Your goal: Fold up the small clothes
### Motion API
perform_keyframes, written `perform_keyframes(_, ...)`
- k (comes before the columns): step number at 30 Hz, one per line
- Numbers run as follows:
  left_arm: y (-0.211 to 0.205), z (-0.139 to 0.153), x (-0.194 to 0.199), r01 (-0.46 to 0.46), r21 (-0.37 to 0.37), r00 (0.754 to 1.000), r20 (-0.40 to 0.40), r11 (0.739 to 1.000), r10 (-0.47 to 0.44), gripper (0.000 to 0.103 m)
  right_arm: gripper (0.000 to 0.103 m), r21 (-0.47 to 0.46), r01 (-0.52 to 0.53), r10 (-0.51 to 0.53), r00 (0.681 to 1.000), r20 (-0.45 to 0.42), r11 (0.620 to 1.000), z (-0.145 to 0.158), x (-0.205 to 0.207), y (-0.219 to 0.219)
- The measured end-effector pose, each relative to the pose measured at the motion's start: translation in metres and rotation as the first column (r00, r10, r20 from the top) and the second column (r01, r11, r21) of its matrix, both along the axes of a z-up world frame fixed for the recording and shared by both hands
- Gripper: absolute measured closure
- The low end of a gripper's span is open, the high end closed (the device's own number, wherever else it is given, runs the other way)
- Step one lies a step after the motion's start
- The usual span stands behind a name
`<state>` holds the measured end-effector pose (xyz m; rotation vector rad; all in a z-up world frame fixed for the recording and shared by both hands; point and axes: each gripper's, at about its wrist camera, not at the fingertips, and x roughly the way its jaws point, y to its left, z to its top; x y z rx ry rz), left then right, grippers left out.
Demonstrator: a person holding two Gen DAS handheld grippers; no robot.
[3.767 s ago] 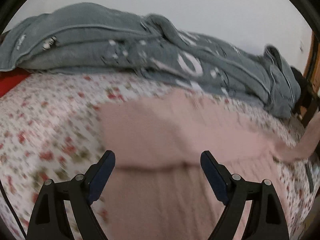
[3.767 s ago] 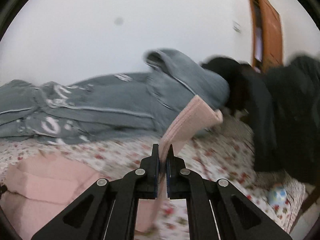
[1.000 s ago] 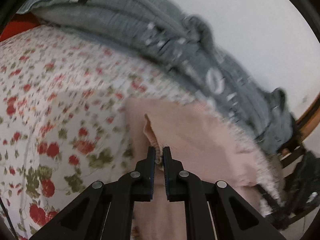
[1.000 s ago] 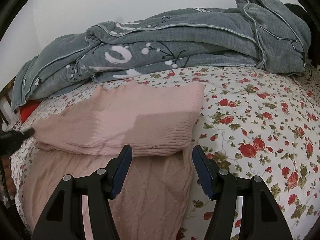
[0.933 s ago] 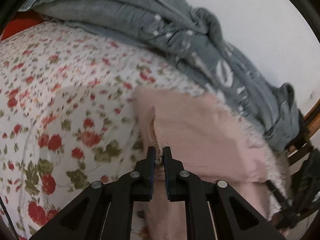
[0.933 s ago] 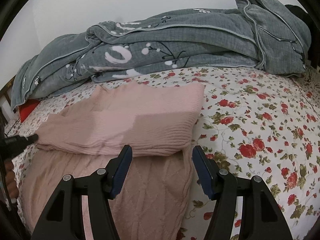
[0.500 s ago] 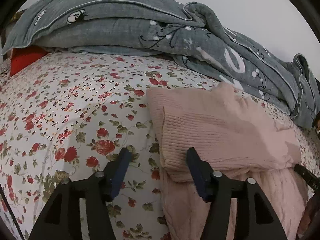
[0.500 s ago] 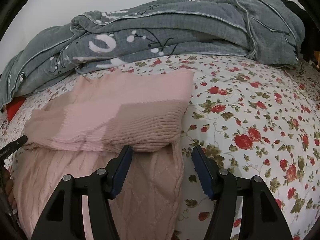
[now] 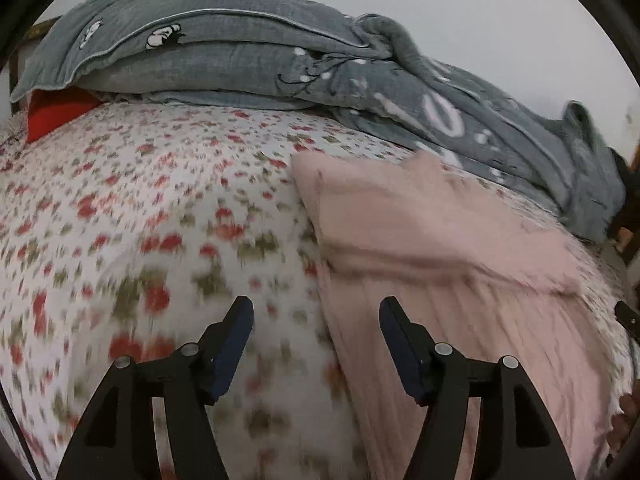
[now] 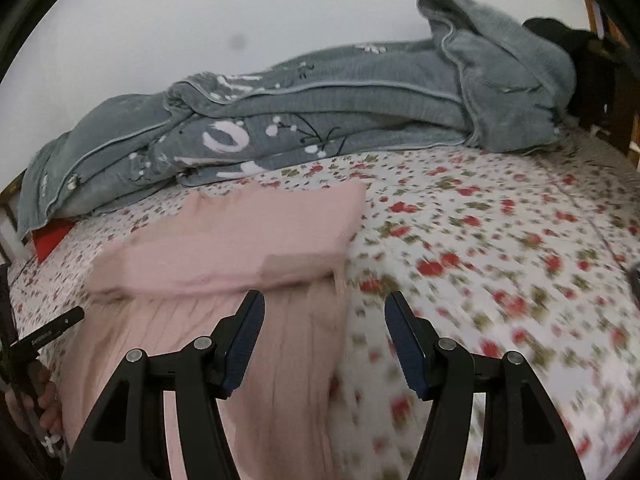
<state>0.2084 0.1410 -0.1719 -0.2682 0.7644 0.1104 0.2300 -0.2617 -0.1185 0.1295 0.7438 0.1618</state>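
Landmark = pink knit sweater (image 9: 448,240), lying on the floral bedsheet (image 9: 152,216), top part folded down over the body so a thick doubled band sits across it, lower half flat below

L to R from the sweater: red cushion (image 9: 56,114) far left of it, peeking from under the grey quilt (image 9: 248,56); quilt piled behind the sweater along the wall, close to its far edge, can't tell if touching. Left gripper (image 9: 316,344) hovers at the sweater's left edge, over sheet w/ its right finger over the knit; its jaws have just been opening and now stand apart, nothing between them, cloth let go. In the right wrist view the right gripper (image 10: 324,336) hangs at the sweater's right edge, just below the fold's corner; jaws wide apart, empty, left finger over the knit, right one over bare sheet. Black jacket-like heap (image 10: 576,40) far right of the sweater, beyond the quilt end

Step, as I read it: one fold is laid and released, both tools free, so it's the gap before the next fold. Next move prob calls for both grippers to drop to the near hem corners, one each side, pinch both layers clean w/o catching the sheet, then lift evenly & carry the hem up over the folded band. Both views motion-blurred, so exact hem position near the lens is unclear
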Motion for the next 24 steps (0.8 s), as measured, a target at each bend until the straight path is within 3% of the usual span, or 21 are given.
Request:
perform_keyframes(5, -0.004, 0.006, -0.060, 0.019, 0.001, 1.000, 0.004, 1.000, -0.019, 0.039, 0.041, -0.121, 0.033, -0.030, 0.999, 0.025, 0.992, 0.005, -0.064, -0.015)
perform_keyframes(11, -0.024, 0.007, -0.120, 0.087, 0.023, 0.996, -0.012, 0.996, -0.086, 0.039, 0.043, -0.036, -0.024, 0.020, 0.996, -0.084, 0.999, -0.019, -0.123, -0.028)
perform_keyframes(13, -0.032, 0.004, -0.142, 0.107, 0.039, 0.994, -0.004, 0.993, -0.107, 0.039, 0.049, -0.032, -0.052, 0.050, 0.996, -0.076, 0.998, -0.027, -0.143, -0.024)
perform_keyframes(17, -0.043, -0.006, -0.167, 0.130, 0.023, 0.992, -0.001, 0.991, -0.130, 0.039, 0.049, -0.041, -0.114, 0.112, 0.993, -0.043, 0.993, -0.039, -0.173, -0.014)
perform_keyframes(20, -0.054, -0.014, -0.180, 0.152, 0.069, 0.988, 0.009, 0.986, -0.153, 0.039, 0.049, -0.056, -0.132, 0.131, 0.991, -0.026, 0.990, -0.047, -0.184, -0.010)
perform_keyframes(24, -0.059, -0.019, -0.182, 0.154, 0.045, 0.988, 0.000, 0.987, -0.154, 0.039, 0.049, -0.014, -0.129, 0.129, 0.991, -0.035, 0.992, -0.051, -0.182, -0.012)
